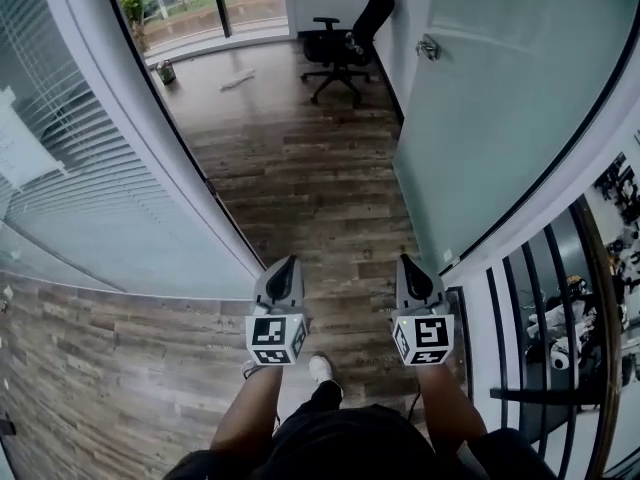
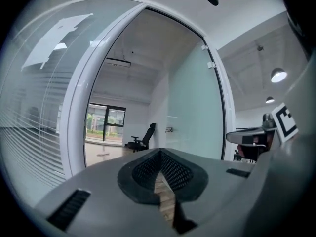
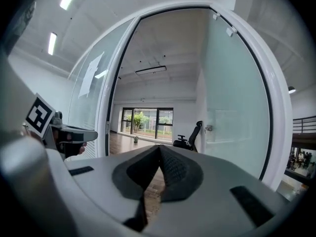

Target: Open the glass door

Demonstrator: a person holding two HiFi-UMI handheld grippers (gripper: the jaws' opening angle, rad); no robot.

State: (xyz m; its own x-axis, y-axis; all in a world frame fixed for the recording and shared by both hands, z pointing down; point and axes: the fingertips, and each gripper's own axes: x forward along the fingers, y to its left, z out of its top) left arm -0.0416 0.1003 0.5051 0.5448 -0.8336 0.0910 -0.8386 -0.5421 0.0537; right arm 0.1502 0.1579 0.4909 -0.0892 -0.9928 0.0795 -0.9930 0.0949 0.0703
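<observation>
The frosted glass door (image 1: 500, 98) stands swung open to the right of the doorway, with its metal handle (image 1: 428, 48) on the far side. It also shows in the left gripper view as the glass door (image 2: 195, 117) and in the right gripper view as the glass door (image 3: 232, 107). My left gripper (image 1: 283, 264) and right gripper (image 1: 412, 262) are held side by side at the threshold and point level into the room. Both are shut with nothing between their jaws, and neither touches the door. The same shut tips show in the left gripper (image 2: 160, 154) and the right gripper (image 3: 159, 149) views.
A white door frame (image 1: 150, 148) and a glass wall with blinds (image 1: 60, 168) run along the left. Inside the room are a black office chair (image 1: 345, 43), a paper on the wooden floor (image 1: 237, 80) and far windows (image 1: 215, 3). A black railing (image 1: 520, 348) stands at the right.
</observation>
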